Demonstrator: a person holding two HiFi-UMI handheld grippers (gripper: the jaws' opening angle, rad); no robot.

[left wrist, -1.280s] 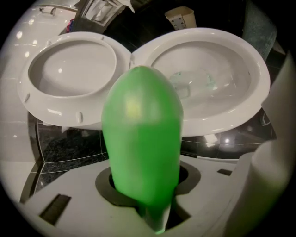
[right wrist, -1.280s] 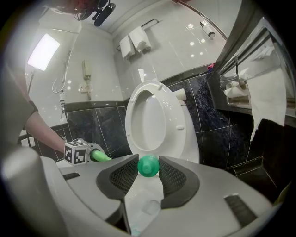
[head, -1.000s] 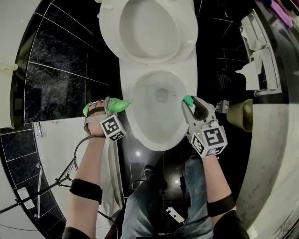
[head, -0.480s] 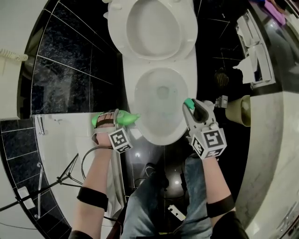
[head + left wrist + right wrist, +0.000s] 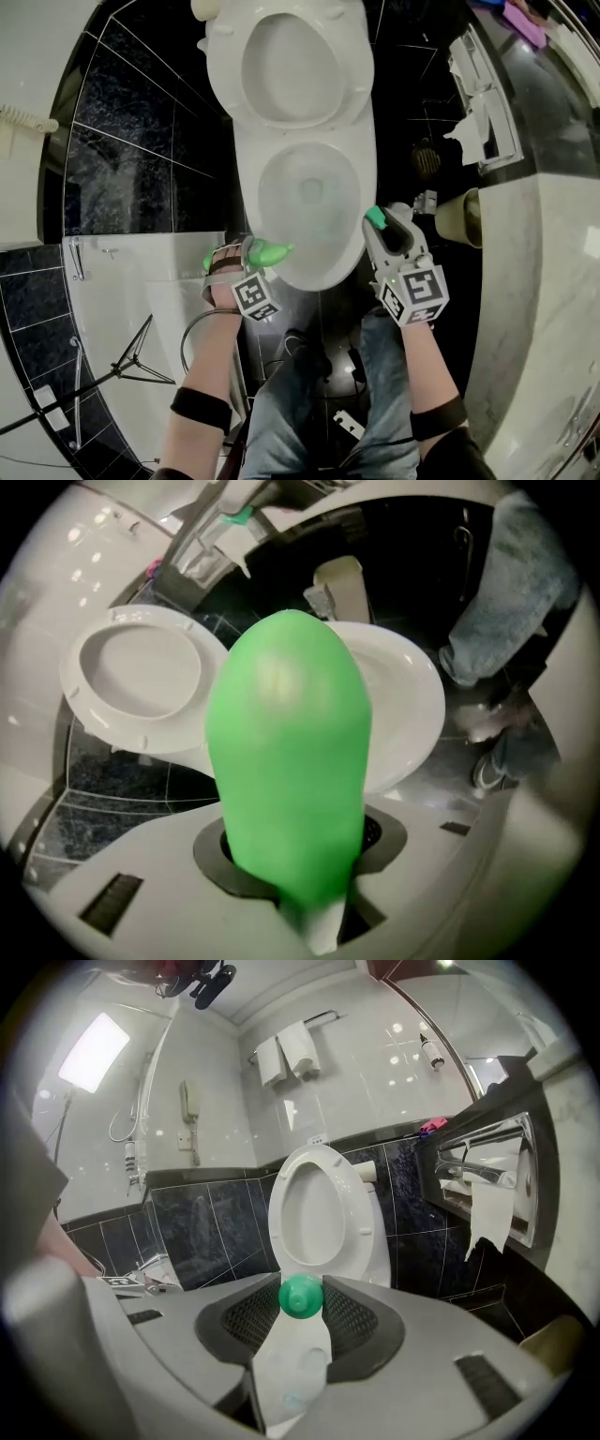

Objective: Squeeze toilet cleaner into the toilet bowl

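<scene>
- Our right claw (image 5: pixel 302 1302) is clamped on the toilet cleaner bottle (image 5: pixel 291 1368). It is a white bottle, and its green cap (image 5: pixel 301 1297) sits between the two dark pads, facing the toilet.
- In the head view we see that claw (image 5: pixel 380 225) holding the cap (image 5: pixel 375 217) at the right edge of the toilet bowl (image 5: pixel 314 281). We cannot tell whether the cap touches the rim.
- Our left claw (image 5: pixel 298 846) is closed on a bright green rounded object (image 5: pixel 286 752), which fills the middle of the left gripper view.
- From above, the left claw (image 5: pixel 251 258) sits at the bowl's front left, and the green object's (image 5: pixel 270 252) narrow tip lies against the rim's outer edge.
- We see the bowl open, with the seat and lid (image 5: pixel 291 66) raised behind it; the right gripper view shows them (image 5: pixel 319 1204) upright.
- To the right, toilet paper (image 5: pixel 469 141) hangs torn from a wall holder, also seen in the right gripper view (image 5: pixel 492 1208).
- Below the bowl are our legs in jeans (image 5: pixel 291 422), standing on dark glossy floor tiles (image 5: pixel 141 178).
</scene>
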